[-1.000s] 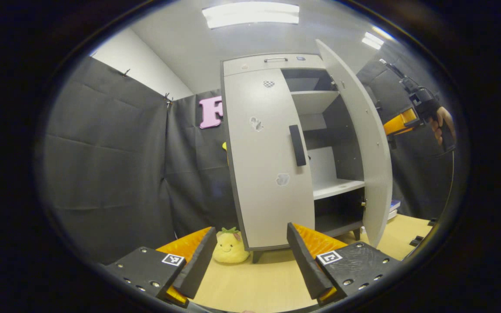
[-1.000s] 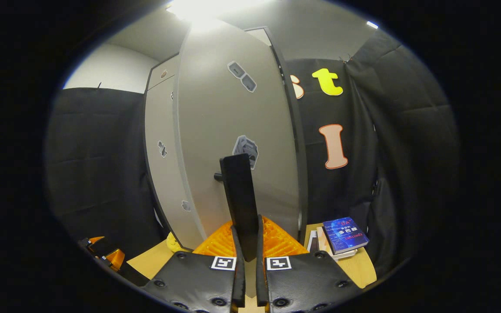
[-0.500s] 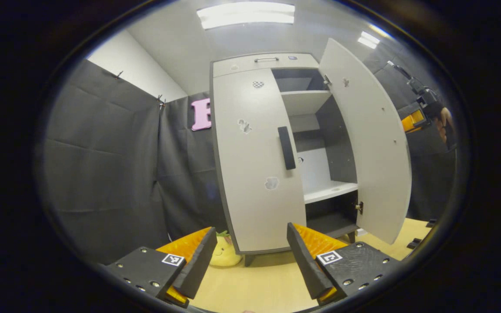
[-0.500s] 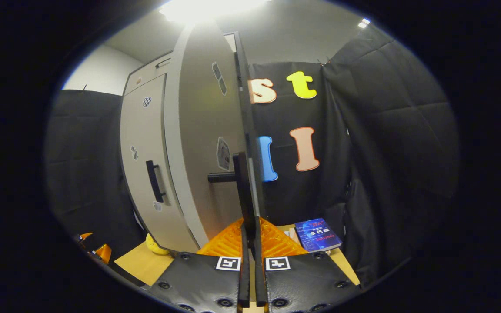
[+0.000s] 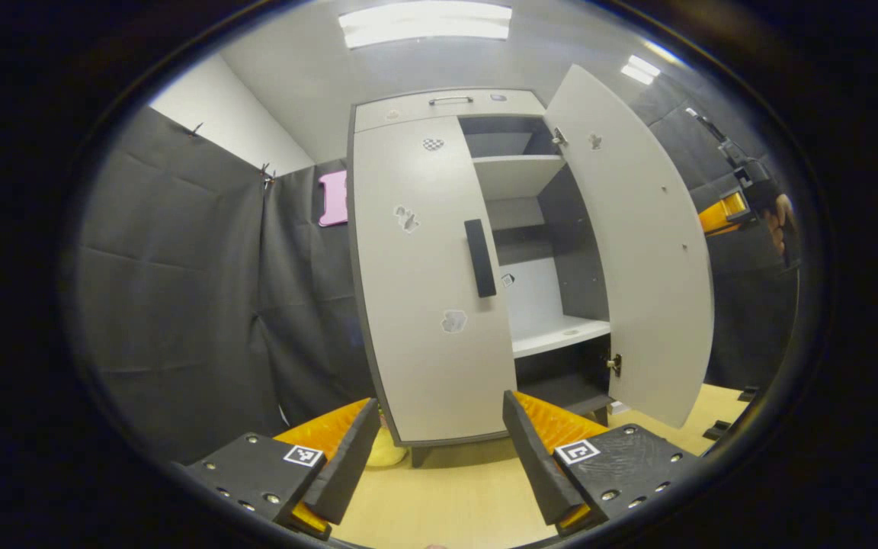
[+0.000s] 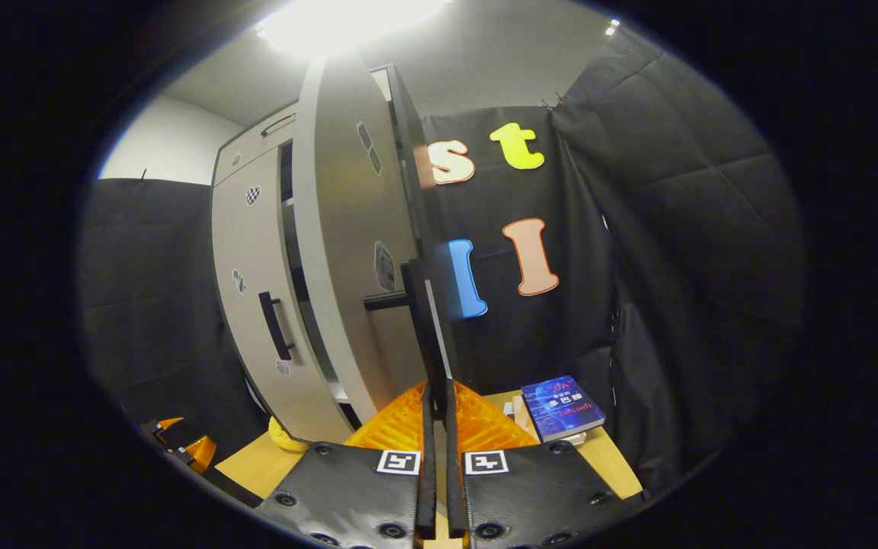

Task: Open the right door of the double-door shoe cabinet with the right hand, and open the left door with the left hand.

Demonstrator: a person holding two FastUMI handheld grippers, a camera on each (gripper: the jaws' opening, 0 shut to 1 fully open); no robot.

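The grey shoe cabinet (image 5: 447,103) stands ahead in the left gripper view. Its left door (image 5: 416,305) is closed, with a dark upright handle (image 5: 479,258). The right door (image 5: 641,252) is swung wide, baring the shelves (image 5: 557,335). My left gripper (image 5: 439,450) is open and well short of the cabinet, holding nothing. In the right gripper view my right gripper (image 6: 437,390) is shut on the right door's handle (image 6: 422,320). The right door (image 6: 340,252) is seen nearly edge-on, the left door (image 6: 245,267) behind it. A hand holds the right gripper (image 5: 728,212) past the open door.
The cabinet stands on a light wooden table (image 5: 439,496). A yellow plush toy (image 6: 286,438) lies by the cabinet's left foot. Books (image 6: 561,398) are stacked to the cabinet's right. Black cloth walls enclose the booth. The left gripper (image 6: 180,446) peeks in low in the right gripper view.
The right door has swung further open with the right gripper still on its handle. The cabinet has slid left in the left gripper view and looks slightly nearer.
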